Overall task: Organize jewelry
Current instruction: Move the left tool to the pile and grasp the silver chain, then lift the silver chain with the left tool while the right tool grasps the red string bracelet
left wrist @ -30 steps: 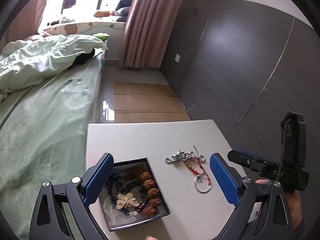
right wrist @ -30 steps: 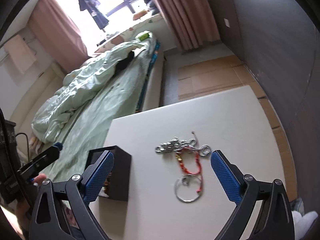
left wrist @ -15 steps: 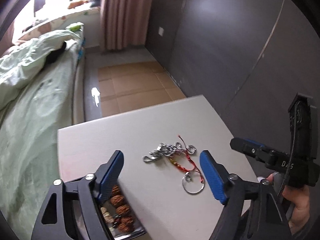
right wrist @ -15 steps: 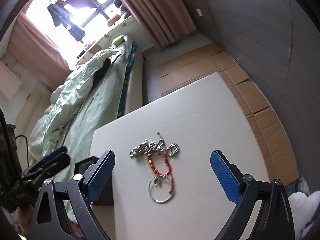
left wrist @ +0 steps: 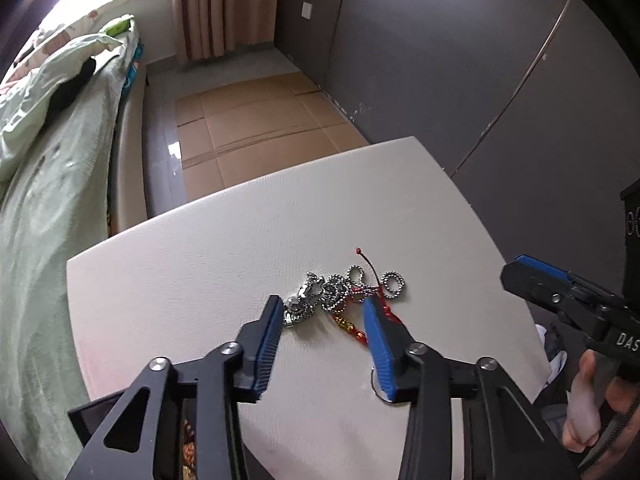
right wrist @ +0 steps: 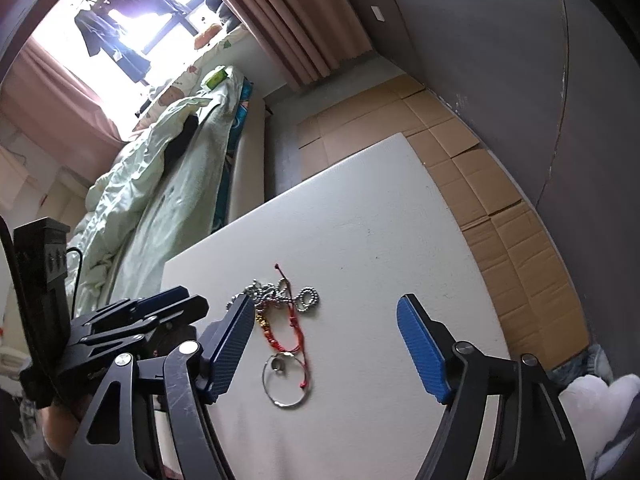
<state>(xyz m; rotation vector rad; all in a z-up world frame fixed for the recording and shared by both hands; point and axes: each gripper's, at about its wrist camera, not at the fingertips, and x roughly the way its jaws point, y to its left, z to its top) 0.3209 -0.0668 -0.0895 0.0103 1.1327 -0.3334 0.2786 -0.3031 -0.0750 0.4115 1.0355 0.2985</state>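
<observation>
A tangle of jewelry lies on the white table [left wrist: 200, 264]: a silver ball chain [left wrist: 340, 286], a red cord bracelet [left wrist: 352, 326] with gold beads, and a silver ring bangle [right wrist: 285, 384]. My left gripper [left wrist: 322, 308] is open, its fingers straddling the chain and red cord just above the table. My right gripper [right wrist: 326, 312] is open and empty, to the right of the jewelry. The chain [right wrist: 280, 294] and red cord [right wrist: 294, 328] also show in the right wrist view. A black tray [left wrist: 120, 420] holding beads lies under the left gripper at bottom left.
A bed with a green duvet [left wrist: 44, 184] stands left of the table. Flattened cardboard [left wrist: 256, 120] covers the floor beyond the table. A dark wall [left wrist: 480, 60] runs along the right. The right gripper [left wrist: 568, 300] also shows at the right edge of the left wrist view.
My left gripper has moved right from over the black tray to the jewelry pile, and its fingers have narrowed around the chain. My right gripper has drifted right and stayed open.
</observation>
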